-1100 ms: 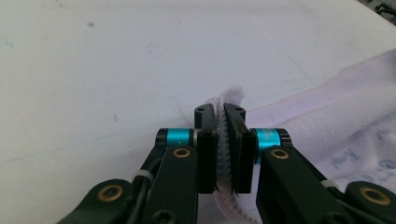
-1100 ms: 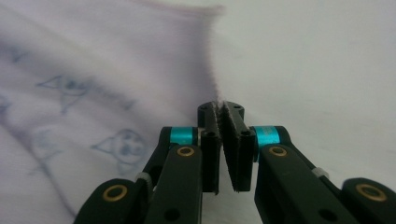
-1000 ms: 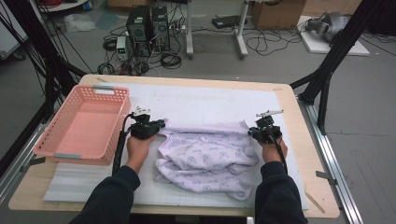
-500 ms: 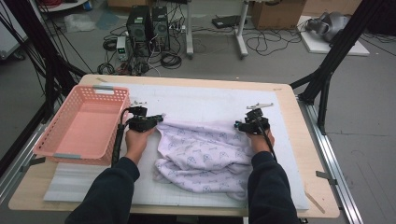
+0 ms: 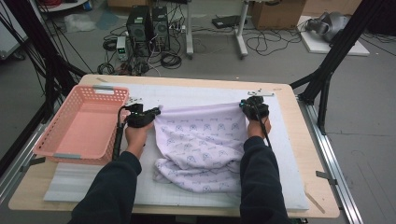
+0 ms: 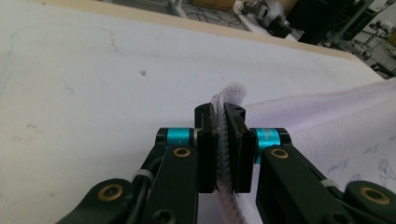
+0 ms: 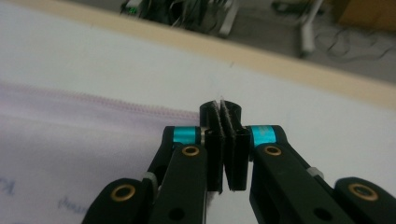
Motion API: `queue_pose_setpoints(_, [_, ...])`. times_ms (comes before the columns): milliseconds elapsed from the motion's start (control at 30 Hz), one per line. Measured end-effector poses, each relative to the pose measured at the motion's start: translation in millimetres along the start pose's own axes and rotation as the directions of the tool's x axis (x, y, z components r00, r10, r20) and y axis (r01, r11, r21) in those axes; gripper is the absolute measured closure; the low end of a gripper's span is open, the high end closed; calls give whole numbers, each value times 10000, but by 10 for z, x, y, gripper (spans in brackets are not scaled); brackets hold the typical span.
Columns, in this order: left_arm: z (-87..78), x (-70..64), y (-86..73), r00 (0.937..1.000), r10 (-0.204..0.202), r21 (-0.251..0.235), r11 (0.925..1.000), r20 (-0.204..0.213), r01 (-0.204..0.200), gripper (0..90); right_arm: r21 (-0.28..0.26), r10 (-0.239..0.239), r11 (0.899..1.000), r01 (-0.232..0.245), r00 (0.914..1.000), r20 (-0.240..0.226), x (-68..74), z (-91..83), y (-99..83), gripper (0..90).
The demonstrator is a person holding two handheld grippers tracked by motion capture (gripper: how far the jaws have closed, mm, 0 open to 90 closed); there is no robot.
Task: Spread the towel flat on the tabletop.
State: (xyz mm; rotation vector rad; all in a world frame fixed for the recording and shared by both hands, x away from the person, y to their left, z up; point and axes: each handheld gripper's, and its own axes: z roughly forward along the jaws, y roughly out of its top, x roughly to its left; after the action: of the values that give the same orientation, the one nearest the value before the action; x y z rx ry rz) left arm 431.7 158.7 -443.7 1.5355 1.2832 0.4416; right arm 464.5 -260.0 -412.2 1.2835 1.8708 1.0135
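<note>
A pale lilac printed cloth (image 5: 201,140) hangs stretched between my two grippers above the white mat, its lower part still bunched on the mat. My left gripper (image 5: 156,112) is shut on the cloth's left top corner; the fuzzy edge of the cloth (image 6: 229,100) is pinched between its jaws in the left gripper view (image 6: 220,112). My right gripper (image 5: 243,105) is shut on the right top corner, with the cloth's edge (image 7: 116,105) running off to the left of the closed jaws (image 7: 220,108).
A pink plastic basket (image 5: 109,93) stands empty at the table's left, close to my left hand. The white mat (image 5: 201,95) covers most of the wooden table (image 5: 299,140). Computers, cables and black frame legs lie beyond the far edge.
Both grippers have lifted and moved away from me, carrying the top edge of the cloth upward and pulling it taut; more of the cloth has unfolded from the heap.
</note>
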Motion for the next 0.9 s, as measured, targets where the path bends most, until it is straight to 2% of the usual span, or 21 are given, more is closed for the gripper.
queue_pose_setpoints(33, [1, -23, -1, 9991, 370, 3, 9993, -193, -370, 768, -168, -154, 9997, 159, 9993, 337, 13, -3, 20, 879])
queue_pose_setpoints(67, [8, -43, -12, 9976, 595, 120, 9982, -365, -591, 657, -215, -220, 9995, 236, 9971, 735, 24, -4, 24, 870])
queue_pose_setpoints(100, [7, -42, -18, 9973, 679, 306, 9973, -282, -670, 562, 12, -9, 10000, 8, 9970, 774, 9, 12, 7, 823])
queue_pose_setpoints(133, [8, -46, -31, 9966, 794, 560, 9954, -239, -780, 534, 153, 203, 9997, -215, 9972, 721, -7, 20, -8, 737])
queue_pose_setpoints(200, [16, -64, -53, 9949, 980, 1064, 9898, -221, -951, 440, 387, 421, 9982, -449, 9966, 706, -37, 6, -40, 678])
queue_pose_setpoints(233, [23, -80, -67, 9952, 974, 1185, 9883, -78, -958, 433, 428, 478, 9978, -504, 9970, 603, -41, -22, -50, 662])
queue_pose_setpoints(333, [41, -155, -95, 9914, 1303, 1628, 9780, 131, -1307, 424, 352, 460, 9983, -468, 9987, 221, -56, -138, -63, 614])
queue_pose_setpoints(467, [62, -229, -147, 9864, 1629, 2309, 9591, 225, -1637, 400, 378, 307, 9989, -285, 9978, -588, -68, -330, -85, 576])
queue_pose_setpoints(600, [26, -266, -171, 9843, 1758, 2351, 9561, 185, -1752, 391, 604, 257, 9980, -183, 9919, -1241, -81, -536, -160, 542])
queue_pose_setpoints(633, [5, -278, -178, 9800, 1981, 2434, 9498, 187, -1966, 406, 689, 256, 9975, -167, 9912, -1302, -82, -582, -195, 541])
queue_pose_setpoints(667, [-6, -291, -189, 9760, 2174, 2433, 9460, 144, -2143, 465, 798, 233, 9967, -114, 9884, -1498, -85, -625, -245, 536])
queue_pose_setpoints(733, [-41, -322, -223, 9546, 2980, 2423, 9262, -8, -2890, 611, 1008, 117, 9949, 45, 9871, -1598, -77, -679, -326, 531])
queue_pose_setpoints(767, [-45, -321, -227, 9572, 2883, 2377, 9282, 271, -2863, 709, 1194, 123, 9928, 84, 9850, -1720, -69, -691, -365, 496])
queue_pose_setpoints(800, [-47, -321, -225, 9580, 2833, 2427, 9272, 437, -2853, 837, 1387, 84, 9902, 180, 9822, -1877, -57, -700, -398, 503])
queue_pose_setpoints(833, [-38, -320, -221, 9560, 2905, 2393, 9260, 417, -2919, 865, 1340, 63, 9908, 210, 9798, -2001, -37, -713, -434, 505])
queue_pose_setpoints(867, [-26, -313, -210, 9553, 2950, 2317, 9280, 210, -2917, 870, 1383, -1, 9899, 296, 9780, -2086, -22, -718, -461, 504])
queue_pose_setpoints(900, [-20, -273, -182, 9551, 2954, 2140, 9347, -230, -2840, 871, 1426, -68, 9890, 385, 9763, -2163, -6, -714, -481, 503])
